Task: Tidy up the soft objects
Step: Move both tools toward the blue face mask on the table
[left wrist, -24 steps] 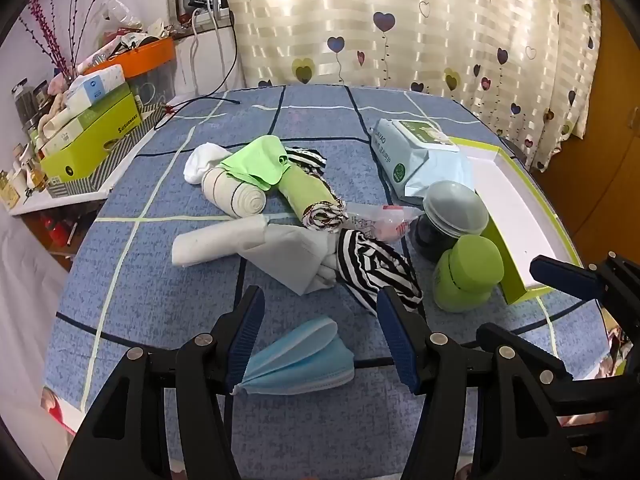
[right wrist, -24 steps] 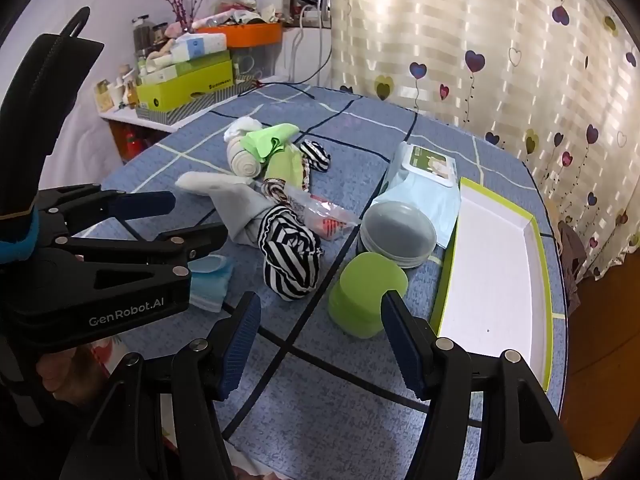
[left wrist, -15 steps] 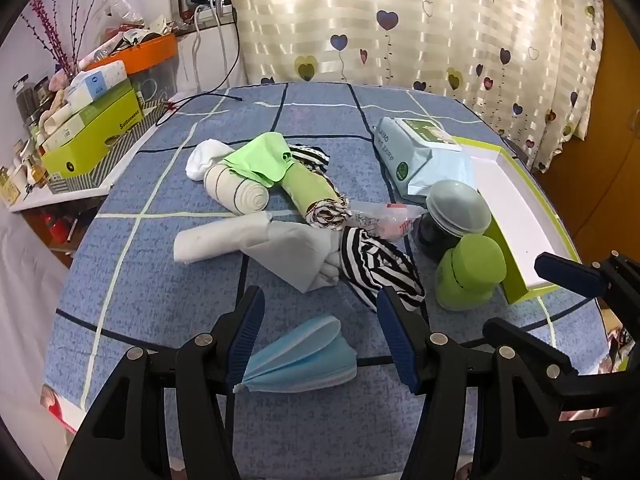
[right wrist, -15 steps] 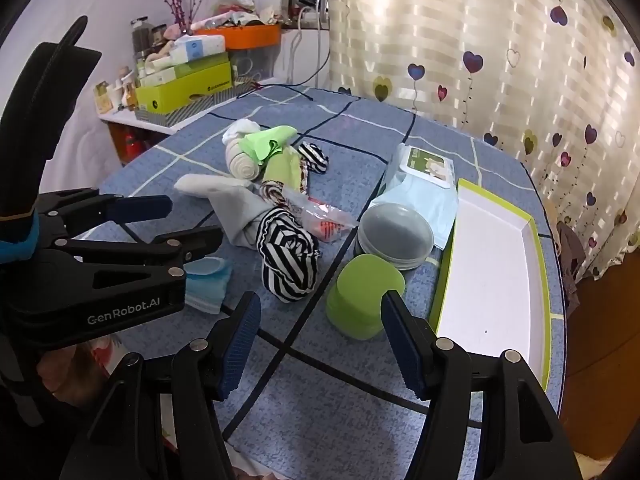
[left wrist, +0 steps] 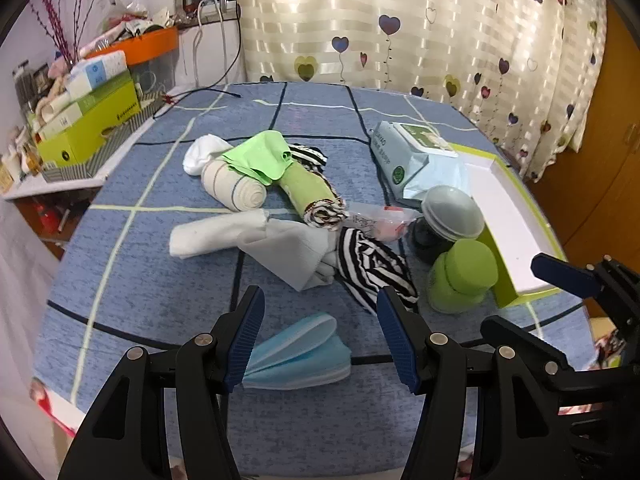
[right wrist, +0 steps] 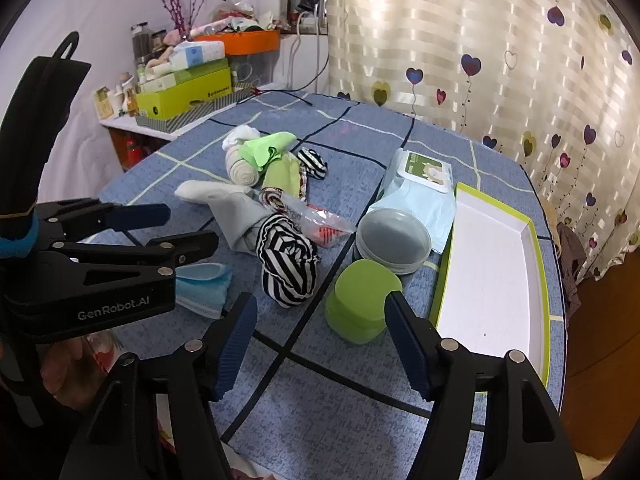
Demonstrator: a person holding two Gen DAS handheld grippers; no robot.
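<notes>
I've got both grippers wide open, nothing held. Left gripper hangs above the folded blue pleated face mask at the table's near edge. Right gripper sits over blue checked tablecloth, just short of the lime-green squarish plastic jar. Black-and-white striped cloth bundle lies between mask & jar; white tray w/ lime rim to the right.

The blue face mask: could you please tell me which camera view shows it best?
The left wrist view: the blue face mask lies whole between the open left claw. In the right wrist view, that claw hides half.
</notes>
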